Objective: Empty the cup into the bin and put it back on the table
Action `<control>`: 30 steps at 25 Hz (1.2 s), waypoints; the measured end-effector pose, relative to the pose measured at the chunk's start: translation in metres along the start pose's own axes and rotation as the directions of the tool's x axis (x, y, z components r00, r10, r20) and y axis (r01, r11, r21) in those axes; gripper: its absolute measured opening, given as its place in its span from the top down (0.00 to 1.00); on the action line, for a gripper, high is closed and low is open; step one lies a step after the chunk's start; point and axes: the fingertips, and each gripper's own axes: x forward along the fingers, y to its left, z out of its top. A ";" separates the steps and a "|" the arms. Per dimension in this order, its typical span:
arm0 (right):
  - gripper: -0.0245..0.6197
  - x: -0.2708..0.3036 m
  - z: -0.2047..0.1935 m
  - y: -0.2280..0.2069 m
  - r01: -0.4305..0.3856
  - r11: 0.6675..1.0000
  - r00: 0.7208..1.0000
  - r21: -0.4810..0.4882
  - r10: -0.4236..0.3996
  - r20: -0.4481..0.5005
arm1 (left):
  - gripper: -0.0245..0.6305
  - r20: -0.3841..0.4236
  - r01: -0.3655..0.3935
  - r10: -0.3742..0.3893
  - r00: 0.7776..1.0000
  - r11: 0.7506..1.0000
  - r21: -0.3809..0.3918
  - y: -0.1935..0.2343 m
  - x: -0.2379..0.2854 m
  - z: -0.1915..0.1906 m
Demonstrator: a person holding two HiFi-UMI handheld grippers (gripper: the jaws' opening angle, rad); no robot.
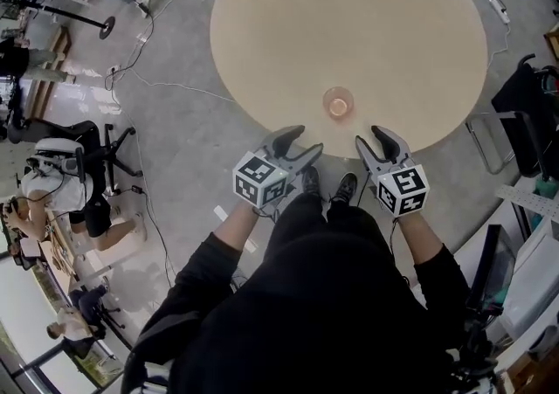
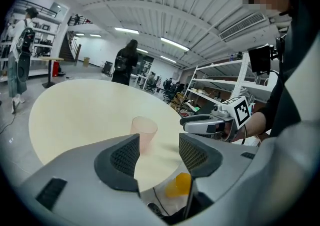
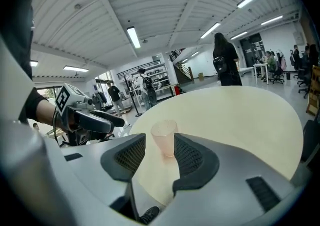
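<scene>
1. The cup (image 1: 338,103) stands upright on the round table (image 1: 349,25), close to the edge nearest the person. What it holds cannot be made out.
2. The left gripper (image 1: 306,141) hangs just off that edge, near the cup and to its left. Its jaws stand wide apart with nothing between the pads.
3. The right gripper (image 1: 367,136) sits near the cup on its right. Its jaws are parted and empty, and the cup shows beyond the gap.
4. Judged step: the approach, with the cup not yet gripped.
5. The next move calls for one gripper to go forward until its pads flank the cup wall, then close gently, as the thin cup may crush or tip.
6. No bin is identifiable.
</scene>
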 end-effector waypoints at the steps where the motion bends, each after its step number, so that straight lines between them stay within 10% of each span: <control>1: 0.70 0.004 -0.003 -0.001 -0.007 1.000 1.000 -0.018 0.006 -0.014 | 0.60 -0.016 0.007 -0.006 1.000 1.000 0.009 0.006 0.005 -0.003; 17: 0.60 0.086 -0.032 -0.021 -0.146 0.970 0.975 -0.192 0.108 -0.195 | 0.59 -0.219 0.174 -0.124 0.968 0.958 0.228 0.069 0.072 -0.024; 30: 0.57 0.112 -0.038 -0.017 -0.277 0.925 0.947 -0.259 0.218 -0.236 | 0.55 -0.301 0.330 -0.227 0.926 0.875 0.354 0.074 0.101 -0.025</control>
